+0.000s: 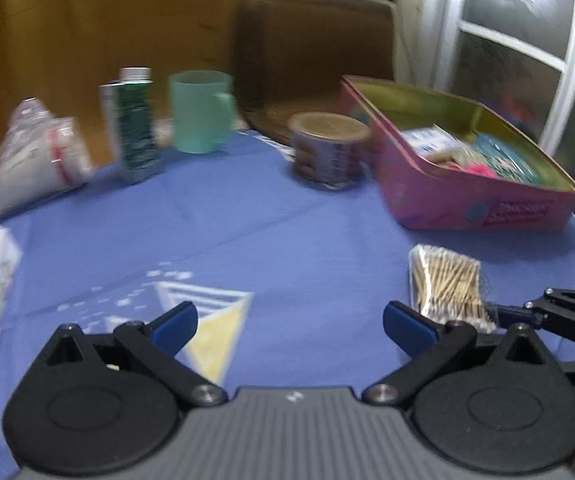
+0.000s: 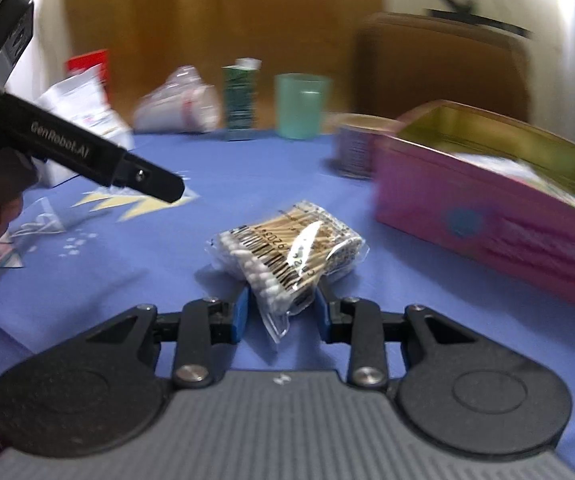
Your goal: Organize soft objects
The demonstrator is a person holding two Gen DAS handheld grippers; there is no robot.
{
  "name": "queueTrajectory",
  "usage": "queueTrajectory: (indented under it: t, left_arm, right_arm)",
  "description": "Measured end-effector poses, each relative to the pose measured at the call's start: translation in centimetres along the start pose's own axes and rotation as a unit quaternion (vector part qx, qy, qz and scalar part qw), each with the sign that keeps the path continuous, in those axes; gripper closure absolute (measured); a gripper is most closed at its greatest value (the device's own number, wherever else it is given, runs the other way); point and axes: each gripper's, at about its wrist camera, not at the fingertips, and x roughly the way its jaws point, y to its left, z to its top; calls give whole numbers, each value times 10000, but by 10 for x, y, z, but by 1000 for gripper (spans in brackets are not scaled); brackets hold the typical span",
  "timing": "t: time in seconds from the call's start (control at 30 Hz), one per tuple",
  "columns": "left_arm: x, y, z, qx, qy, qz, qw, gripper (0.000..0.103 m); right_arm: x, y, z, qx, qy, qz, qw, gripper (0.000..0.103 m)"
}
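Blue cloth (image 1: 287, 216) covers the table in the left wrist view, where the left gripper (image 1: 289, 320) is held spread and empty, the cotton-swab packet (image 1: 447, 284) lying near the pink tin (image 1: 447, 200). From the right wrist view, the right gripper (image 2: 281, 308) is seen pinching the packet's near end; it is judged light, crinkly and slippery, best taken across its bundled middle.

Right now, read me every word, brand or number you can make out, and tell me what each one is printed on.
"GenRobot.AI": on the side of the left hand-held gripper body, seen from the right wrist view.
Barcode digits on the cotton swab pack held by the right hand-held gripper: too blurred to read.
Prints on the pink tin, green carton and round can: blurred, unreadable.
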Motion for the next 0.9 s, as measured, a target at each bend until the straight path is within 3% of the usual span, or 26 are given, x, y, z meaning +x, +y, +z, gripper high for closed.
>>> queueTrajectory:
  t: [0.13,0.2,0.9]
  left_arm:
    - [12,-21,3,137,143,-22,9998,1]
    - [17,-28,5,172,195,-20,9997,1]
    - [24,-38,12,248,243,223,9991,1]
  right_arm:
    - [-11,-20,-10,476,-97,-137,9987,65]
    - [-16,-23,-13,541,-146,-160,9983,59]
    - [-22,-26,-22,569,-291,-113,9979,47]
